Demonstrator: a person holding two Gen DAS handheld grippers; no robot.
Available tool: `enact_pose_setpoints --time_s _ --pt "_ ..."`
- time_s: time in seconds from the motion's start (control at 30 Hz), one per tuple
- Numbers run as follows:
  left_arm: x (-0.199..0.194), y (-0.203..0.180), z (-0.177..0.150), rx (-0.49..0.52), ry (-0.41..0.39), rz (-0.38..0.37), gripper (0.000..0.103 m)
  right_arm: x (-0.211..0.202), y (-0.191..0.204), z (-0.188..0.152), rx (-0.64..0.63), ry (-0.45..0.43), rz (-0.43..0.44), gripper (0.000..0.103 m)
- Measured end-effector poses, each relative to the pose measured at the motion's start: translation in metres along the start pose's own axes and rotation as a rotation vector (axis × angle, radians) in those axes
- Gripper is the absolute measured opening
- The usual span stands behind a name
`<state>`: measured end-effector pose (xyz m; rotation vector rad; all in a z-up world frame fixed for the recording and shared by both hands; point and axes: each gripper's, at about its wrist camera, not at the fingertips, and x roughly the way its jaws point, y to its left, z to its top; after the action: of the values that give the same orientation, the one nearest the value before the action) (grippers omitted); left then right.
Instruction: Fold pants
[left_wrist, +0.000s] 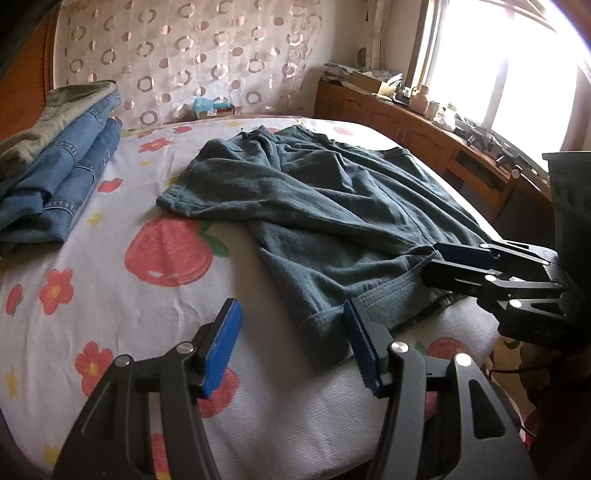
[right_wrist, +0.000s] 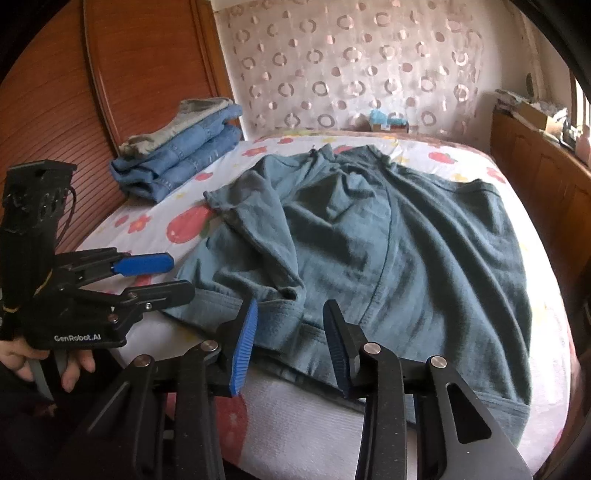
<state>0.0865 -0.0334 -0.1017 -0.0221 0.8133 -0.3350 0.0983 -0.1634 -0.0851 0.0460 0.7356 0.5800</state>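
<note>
Dark teal pants (left_wrist: 332, 206) lie crumpled on a flowered bed sheet, waistband toward me; they also show in the right wrist view (right_wrist: 388, 251). My left gripper (left_wrist: 291, 325) is open and empty, its jaws standing astride the near left corner of the waistband. It also shows in the right wrist view (right_wrist: 177, 273) at the left edge of the pants. My right gripper (right_wrist: 291, 332) is open, its jaws on either side of the waistband's near edge. In the left wrist view, the right gripper (left_wrist: 428, 258) sits at the pants' right edge.
A stack of folded blue jeans with a grey-green garment on top (left_wrist: 59, 162) lies on the bed's far left, beside the wooden headboard (right_wrist: 122, 92). A wooden cabinet (left_wrist: 424, 129) with clutter runs under the window on the right. The flowered sheet (left_wrist: 122, 295) lies bare left of the pants.
</note>
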Motion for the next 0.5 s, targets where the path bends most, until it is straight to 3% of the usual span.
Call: enact_pose_setpoints --time_s 0.13,0.27,0.5 --pt "-0.002 0.0 -0.001 0.002 -0.004 -0.001 0.057 0.006 0.002 0.001 -0.002 0.015 0.014 0.032" --pt "-0.003 0.0 0.001 -0.001 0.008 0.0 0.057 0.009 0.004 0.003 -0.015 0.022 0.017 0.012" --pt "-0.013 -0.008 0.009 0.015 -0.026 -0.007 0.057 -0.013 0.009 0.01 -0.062 -0.079 -0.05 0.006"
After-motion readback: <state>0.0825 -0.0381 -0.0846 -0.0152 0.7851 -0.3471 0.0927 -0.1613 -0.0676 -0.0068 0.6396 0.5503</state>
